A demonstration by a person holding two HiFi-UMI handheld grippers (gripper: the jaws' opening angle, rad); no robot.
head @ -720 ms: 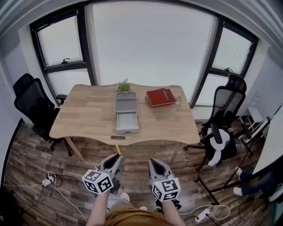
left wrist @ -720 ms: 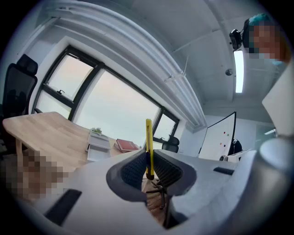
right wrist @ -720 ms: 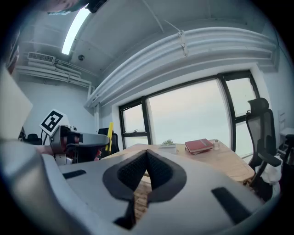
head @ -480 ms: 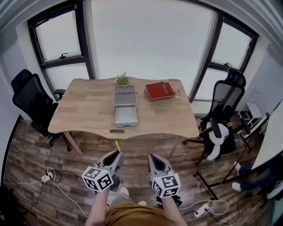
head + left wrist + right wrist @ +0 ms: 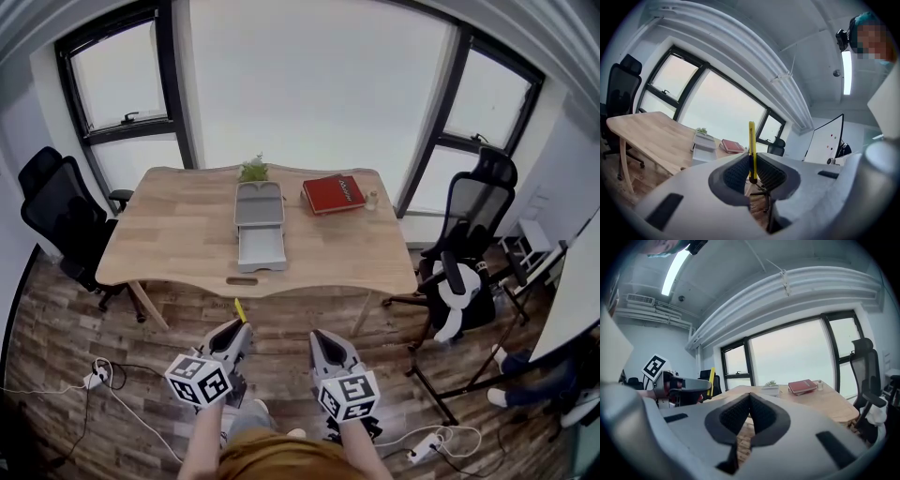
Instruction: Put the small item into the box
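Left gripper (image 5: 752, 167) clamped the yellow item (image 5: 751, 140) by its end; right gripper (image 5: 749, 403) was closed, empty. That shallow hold might slip before the box (image 5: 260, 230).

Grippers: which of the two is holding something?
The left gripper, clamped on a thin yellow item; the right gripper has its jaws shut together on nothing.

head view has drifted slightly up and left. table (image 5: 169, 246), grey box (image 5: 260, 232) and red book (image 5: 335, 194) now sit higher-left in frame. my left hand-held gripper (image 5: 241, 328), its yellow item (image 5: 238, 309) and my right hand-held gripper (image 5: 319, 337) shifted likewise.
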